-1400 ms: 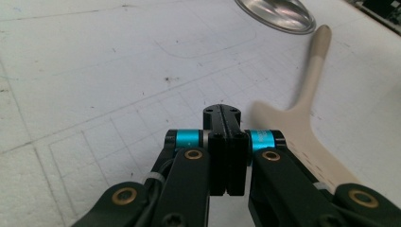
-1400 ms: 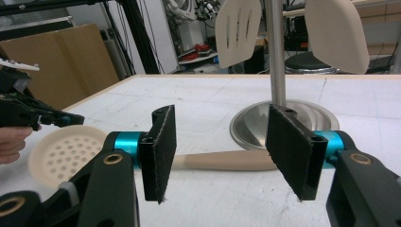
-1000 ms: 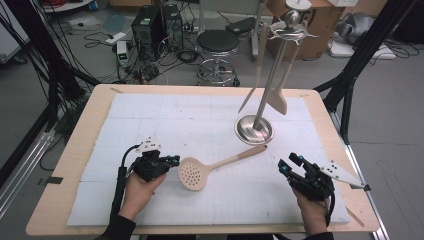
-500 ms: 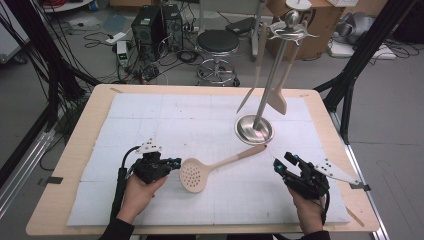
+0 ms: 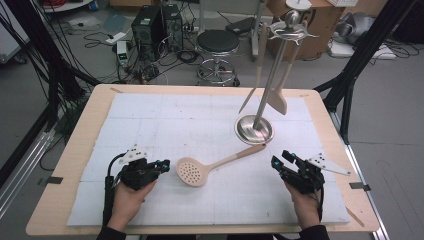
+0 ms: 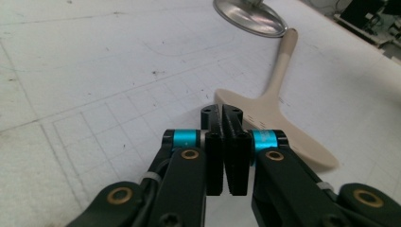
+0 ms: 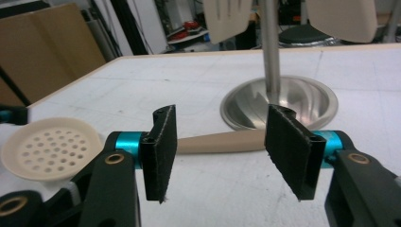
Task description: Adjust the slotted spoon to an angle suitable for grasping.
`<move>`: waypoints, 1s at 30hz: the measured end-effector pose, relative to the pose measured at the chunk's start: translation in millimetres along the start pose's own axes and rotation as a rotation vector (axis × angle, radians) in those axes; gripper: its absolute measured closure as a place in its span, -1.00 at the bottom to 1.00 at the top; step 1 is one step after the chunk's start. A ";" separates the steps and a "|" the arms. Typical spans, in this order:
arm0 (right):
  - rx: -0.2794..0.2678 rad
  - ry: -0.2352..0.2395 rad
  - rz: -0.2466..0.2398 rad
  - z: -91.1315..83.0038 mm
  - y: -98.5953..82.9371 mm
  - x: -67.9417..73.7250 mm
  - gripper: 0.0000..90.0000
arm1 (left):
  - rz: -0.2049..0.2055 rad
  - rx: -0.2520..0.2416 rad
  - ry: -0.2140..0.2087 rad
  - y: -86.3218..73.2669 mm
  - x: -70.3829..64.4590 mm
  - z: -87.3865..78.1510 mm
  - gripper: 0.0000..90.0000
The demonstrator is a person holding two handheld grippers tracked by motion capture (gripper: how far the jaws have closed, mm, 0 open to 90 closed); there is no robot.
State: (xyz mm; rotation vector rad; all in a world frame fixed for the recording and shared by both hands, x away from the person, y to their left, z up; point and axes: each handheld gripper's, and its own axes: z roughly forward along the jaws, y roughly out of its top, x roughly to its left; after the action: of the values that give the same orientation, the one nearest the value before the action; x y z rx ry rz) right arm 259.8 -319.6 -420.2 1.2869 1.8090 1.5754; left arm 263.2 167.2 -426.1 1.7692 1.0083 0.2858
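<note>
White padded surface (image 5: pixel 165 115) on a wooden top, workshop clutter of cables and a stool behind.

Right gripper (image 7: pixel 227 151) wide open, aimed low along the surface at the slotted spoon (image 5: pixel 210 167), whose handle lies straight across the gap between the jaws but a little farther off, not yet between them. Left gripper (image 6: pixel 222 127) pressed shut on nothing, just beside the spoon's round bowl.

For a good pick: go forward level until the handle sits between both pads, keep the jaws square to it, close near the handle's middle rather than its tip, which rests close to the stand's metal base (image 5: pixel 254 129). Lift clear of that base before turning toward the hooks up top.

From the high view: whole layout, spoon lying flat between the two hands, two utensils already hanging on the stand (image 5: pixel 272 75). From the right gripper view: alignment of handle and jaws, plus the holes in the spoon's bowl. From the left gripper view: the closed jaws, and the bowl's underside edge-on.
</note>
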 end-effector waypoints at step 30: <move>0.281 -0.147 0.166 83.3 7.7 -50.5 0.99 | -0.015 -0.117 0.111 -19.8 17.4 -43.2 -0.29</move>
State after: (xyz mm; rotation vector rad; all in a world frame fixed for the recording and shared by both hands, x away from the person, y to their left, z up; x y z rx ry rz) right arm 353.3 -317.1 -448.5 1.6725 1.9212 1.2973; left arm 237.8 210.9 -428.7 1.6538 1.0619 0.4292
